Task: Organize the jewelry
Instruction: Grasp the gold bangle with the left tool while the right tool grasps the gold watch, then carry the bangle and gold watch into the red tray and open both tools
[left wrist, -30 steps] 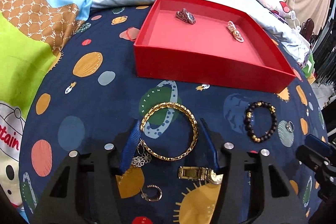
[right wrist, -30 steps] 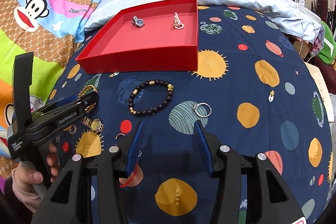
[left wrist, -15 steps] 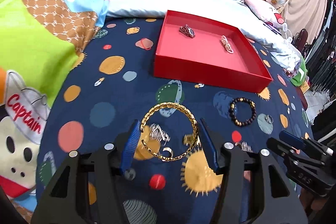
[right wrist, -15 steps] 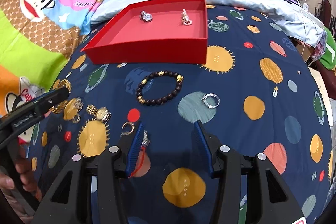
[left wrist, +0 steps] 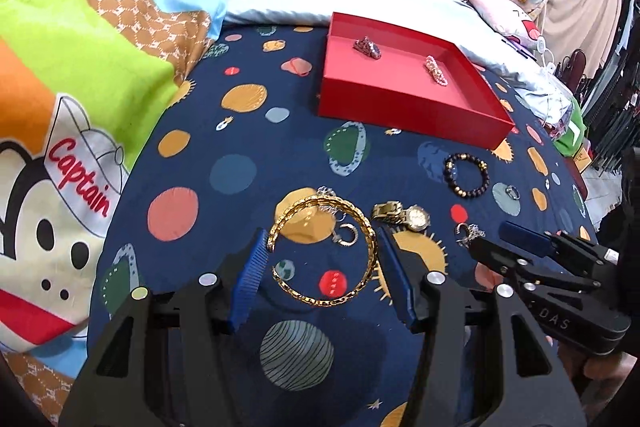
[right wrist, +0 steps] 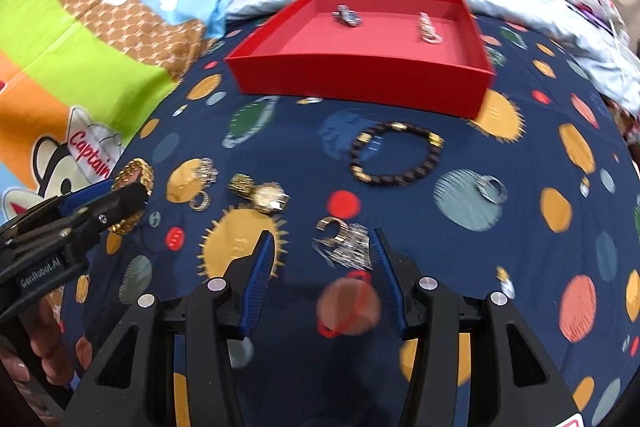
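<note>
The left gripper clasps a gold bangle across its width. The right gripper hangs unclenched, empty, an earring between its fingers; red tray at twelve o'clock.

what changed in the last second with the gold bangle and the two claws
The left claw has lifted the gold chain bangle off the navy planet-print blanket and drawn back from the red cardboard tray. The right claw slid over to the silver fringe earring, jaws apart. The tray's two pieces, black bead bracelet and gold watch stayed put.
</note>
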The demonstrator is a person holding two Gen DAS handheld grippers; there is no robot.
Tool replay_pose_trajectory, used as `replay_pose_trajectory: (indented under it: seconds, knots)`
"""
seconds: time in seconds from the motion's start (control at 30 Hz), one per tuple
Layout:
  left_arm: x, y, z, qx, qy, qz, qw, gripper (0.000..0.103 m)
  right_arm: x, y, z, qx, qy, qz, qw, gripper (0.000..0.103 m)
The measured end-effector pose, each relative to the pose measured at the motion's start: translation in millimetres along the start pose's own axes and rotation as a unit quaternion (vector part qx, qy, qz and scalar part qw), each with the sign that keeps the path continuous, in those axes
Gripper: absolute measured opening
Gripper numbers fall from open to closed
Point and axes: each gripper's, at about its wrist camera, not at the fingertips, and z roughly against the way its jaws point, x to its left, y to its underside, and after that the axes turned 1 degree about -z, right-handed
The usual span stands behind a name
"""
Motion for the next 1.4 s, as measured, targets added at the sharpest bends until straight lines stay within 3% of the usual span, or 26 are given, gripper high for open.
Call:
replay_pose_trajectory:
  seconds: [0.57,0.67,0.73,0.77,1.1,1.4]
  knots:
    - [18,2,-10,0.011,0.0,0.015,0.9998,0.054,35,-29,-52,0.023,-0.035,0.06,0.997,0.046]
    - [19,1,-12,0.012,0.002,0.017,0.9998,0.054,38,-30,-53,0.02,-0.028,0.07,0.997,0.038]
    - [19,1,-12,0.012,0.003,0.017,0.9998,0.054,37,-30,-53,0.021,-0.029,0.07,0.997,0.022]
    - [19,1,-12,0.012,0.003,0.017,0.9998,0.054,36,-29,-53,0.022,-0.028,0.07,0.997,0.022]
    - [12,0,-12,0.01,0.011,0.013,0.9998,0.054,23,-16,-35,0.02,-0.036,0.044,0.998,0.021]
    - [-3,-6,-5,0.001,0.026,0.005,0.9996,0.054,2,-24,9,-0.018,-0.037,0.015,0.999,0.021]
